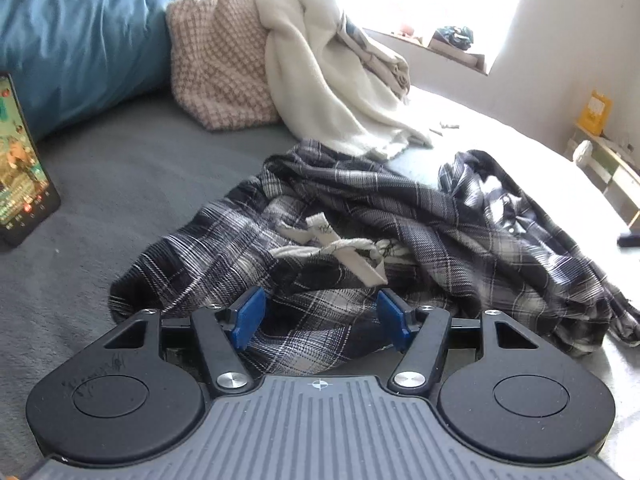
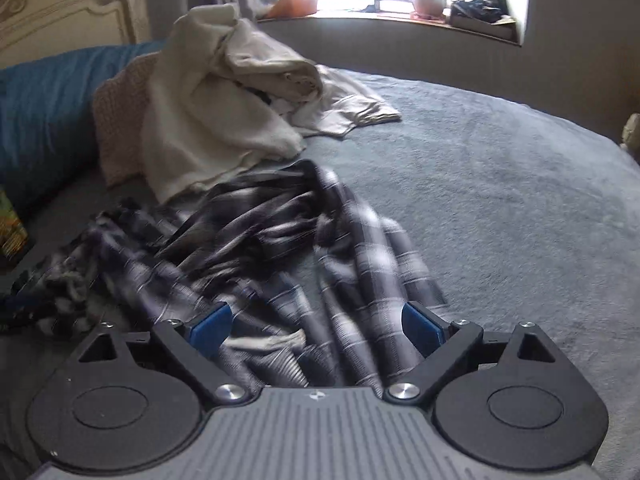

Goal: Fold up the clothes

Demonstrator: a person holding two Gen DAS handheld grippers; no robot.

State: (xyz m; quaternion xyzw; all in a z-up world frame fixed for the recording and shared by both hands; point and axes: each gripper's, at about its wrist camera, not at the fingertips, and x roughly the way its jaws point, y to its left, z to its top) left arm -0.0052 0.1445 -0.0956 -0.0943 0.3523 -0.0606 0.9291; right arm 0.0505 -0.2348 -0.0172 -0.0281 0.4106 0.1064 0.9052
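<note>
Plaid garment (image 1: 360, 208) on bed (image 1: 120, 168): my left gripper (image 1: 320, 318) and right gripper (image 2: 316, 326) both released; drawstring (image 1: 340, 246) sharp in left view only.

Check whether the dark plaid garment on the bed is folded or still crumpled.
Crumpled. The dark plaid garment lies bunched in uneven ridges on the grey bedspread, drawstring exposed, with no flat layers or straight edges.

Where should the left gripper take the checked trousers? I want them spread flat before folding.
Probably at the waistband of the checked trousers, the bunched edge by the white drawstring. It lies between the open fingers of the left gripper, so coming straight forward and low over the bed should catch the thick hem, not loose cloth.
</note>
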